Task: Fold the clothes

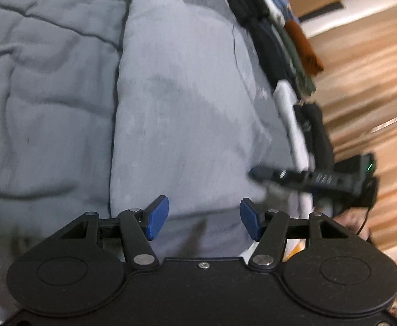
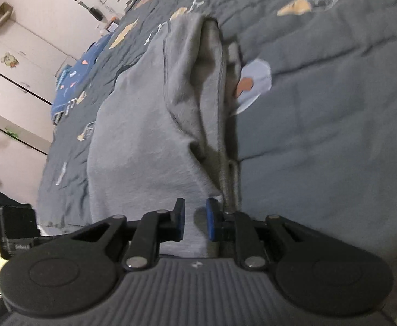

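Left gripper (image 1: pixel 204 218) gapes over grey garment (image 1: pixel 187 114) on quilt (image 1: pixel 43 87).

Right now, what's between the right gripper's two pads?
In the right wrist view, a strip of the grey garment shows in the narrow gap of the right gripper; whether the pads pinch it is unclear.

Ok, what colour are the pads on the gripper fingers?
Blue pads on black fingers; clearest in the left wrist view.
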A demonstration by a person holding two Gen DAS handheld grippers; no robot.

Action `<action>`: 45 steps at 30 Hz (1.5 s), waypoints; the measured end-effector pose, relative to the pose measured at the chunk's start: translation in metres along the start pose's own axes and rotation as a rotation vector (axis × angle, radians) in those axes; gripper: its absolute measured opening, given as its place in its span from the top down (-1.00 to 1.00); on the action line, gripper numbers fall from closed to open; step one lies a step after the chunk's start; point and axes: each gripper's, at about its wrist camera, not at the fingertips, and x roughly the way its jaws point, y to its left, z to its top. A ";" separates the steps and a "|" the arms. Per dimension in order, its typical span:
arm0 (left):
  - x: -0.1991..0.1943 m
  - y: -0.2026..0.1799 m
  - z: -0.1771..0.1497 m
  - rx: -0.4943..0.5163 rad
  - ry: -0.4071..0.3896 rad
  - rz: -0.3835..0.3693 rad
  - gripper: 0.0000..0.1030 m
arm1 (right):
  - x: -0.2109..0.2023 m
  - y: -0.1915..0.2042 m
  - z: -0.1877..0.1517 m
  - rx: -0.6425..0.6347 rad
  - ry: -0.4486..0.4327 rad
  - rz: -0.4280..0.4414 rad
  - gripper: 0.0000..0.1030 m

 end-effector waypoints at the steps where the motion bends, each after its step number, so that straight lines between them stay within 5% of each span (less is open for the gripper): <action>1: -0.001 -0.003 -0.002 0.015 0.002 0.008 -0.13 | -0.004 0.002 0.000 -0.004 -0.013 0.005 0.67; 6: -0.024 -0.018 0.008 0.048 -0.080 -0.076 -0.26 | -0.027 0.012 0.008 -0.014 -0.136 0.103 0.63; 11: -0.045 -0.021 0.028 0.053 -0.190 -0.099 -0.31 | -0.018 0.025 0.026 -0.007 -0.228 0.156 0.37; 21: -0.058 0.003 0.120 0.038 -0.318 0.093 -0.31 | 0.027 0.039 0.050 0.008 -0.246 0.084 0.31; 30: -0.010 0.037 0.200 0.022 -0.300 0.211 -0.31 | 0.040 0.056 0.055 -0.019 -0.268 0.109 0.31; 38: 0.026 0.063 0.223 -0.026 -0.228 0.195 -0.30 | 0.047 0.061 0.057 -0.018 -0.257 0.108 0.30; 41: 0.035 0.064 0.229 0.004 -0.204 0.182 0.06 | 0.050 0.062 0.055 -0.017 -0.250 0.106 0.30; 42: 0.037 0.063 0.231 0.020 -0.189 0.182 0.45 | 0.052 0.062 0.054 -0.016 -0.249 0.103 0.30; 43: 0.039 0.060 0.233 0.045 -0.185 0.184 0.61 | 0.055 0.060 0.052 -0.016 -0.247 0.100 0.29; 45: 0.038 0.052 0.235 0.113 -0.192 0.191 0.78 | 0.065 0.055 0.049 -0.005 -0.221 0.086 0.29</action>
